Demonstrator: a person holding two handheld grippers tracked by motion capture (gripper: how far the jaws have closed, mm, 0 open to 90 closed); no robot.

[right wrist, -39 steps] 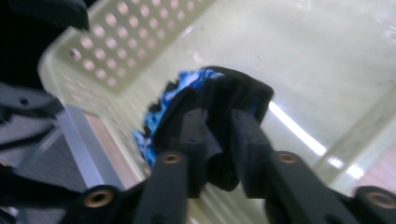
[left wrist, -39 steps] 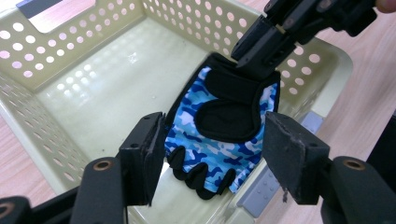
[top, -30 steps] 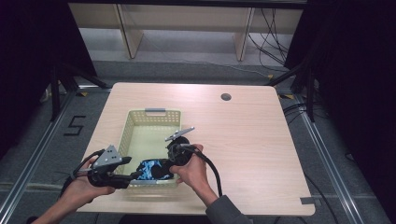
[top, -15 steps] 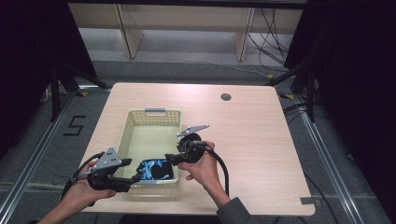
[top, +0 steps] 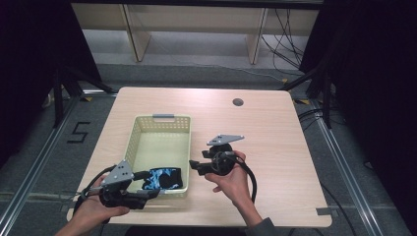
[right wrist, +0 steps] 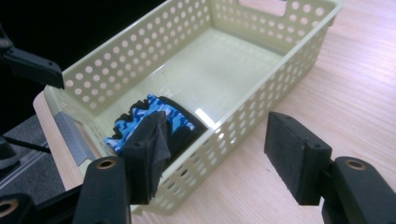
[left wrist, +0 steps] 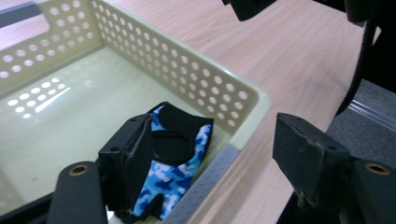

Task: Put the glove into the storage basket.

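Spanning most of the high view, the light wood table (top: 275,147) carries a pale green perforated basket (top: 183,129) on its left half, with the long axis running away from the person. A round dark grommet (top: 238,102) sits in the tabletop near the far edge, well apart from the basket.

The basket has a grey handle strip on its far rim and another on its near rim. Its floor is bare except at the near end, where a blue camouflage glove with black trim (top: 161,178) lies folded against the near wall. In the left gripper view the glove (left wrist: 175,158) rests in the near corner, just inside the rim. In the right gripper view the glove (right wrist: 154,119) lies on the basket floor beside the perforated side wall.

The left gripper (top: 147,192) is held at the near left corner of the table, just outside the near basket wall, pointing toward the glove. Its jaws have just been opening and stand wide apart. One jaw reaches over the rim beside the glove, the other stays outside the basket, and nothing is gripped between them.

The right gripper (top: 195,166) is held over the table just to the right of the basket, level with its near half. Its jaws have also just been opening, stand well apart, and hold nothing; the basket wall shows between them in the right gripper view.
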